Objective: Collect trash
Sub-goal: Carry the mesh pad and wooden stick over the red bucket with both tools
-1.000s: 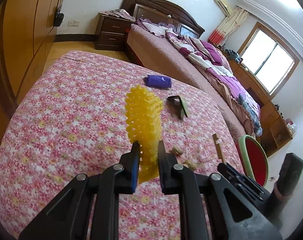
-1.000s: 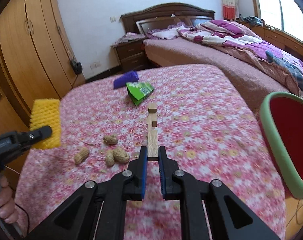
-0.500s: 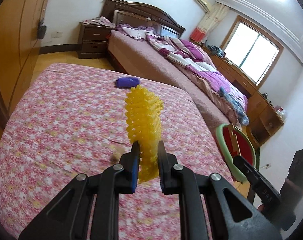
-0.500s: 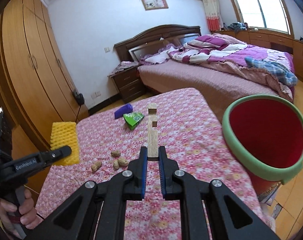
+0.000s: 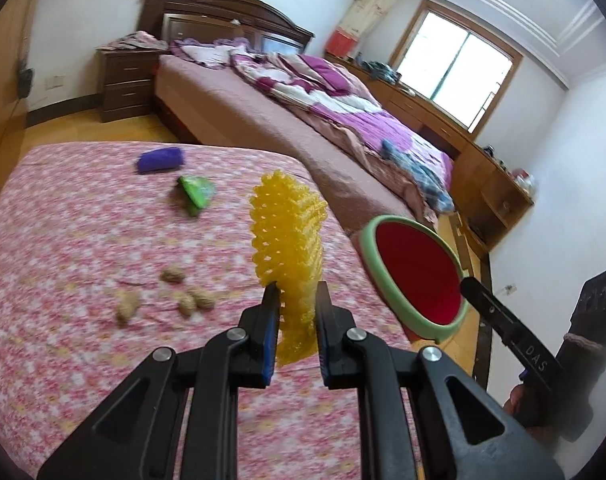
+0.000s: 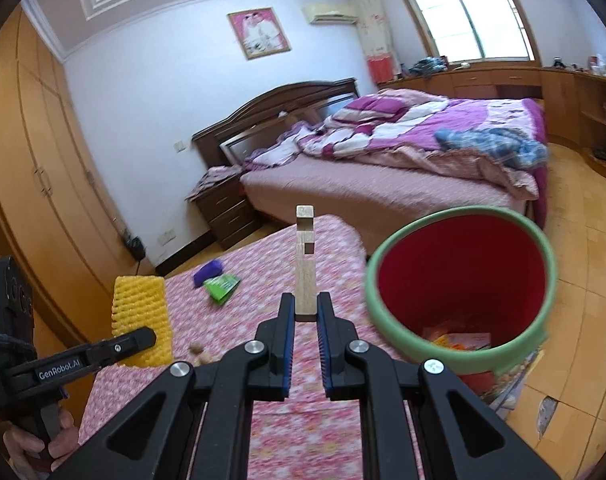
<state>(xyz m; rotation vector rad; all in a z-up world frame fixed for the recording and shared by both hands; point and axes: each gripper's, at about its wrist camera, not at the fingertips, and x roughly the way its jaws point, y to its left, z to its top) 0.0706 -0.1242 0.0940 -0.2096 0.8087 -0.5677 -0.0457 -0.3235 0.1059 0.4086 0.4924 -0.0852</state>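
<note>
A yellow foam fruit net (image 5: pixel 289 240) is clamped upright in the left gripper (image 5: pixel 295 300) at frame centre; a notched wooden stick (image 6: pixel 305 260) is pinched by the right gripper (image 6: pixel 305 312), left of the red bin (image 6: pixel 459 280).

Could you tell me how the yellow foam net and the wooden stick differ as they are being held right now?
The yellow foam net is bright, wide and meshed; the wooden stick is pale, thin, rigid and notched near its top. The net is clamped in the left hand-held gripper, the stick in the right hand-held gripper. Both stand roughly upright, lifted off the floral cloth, near the red bin.
</note>
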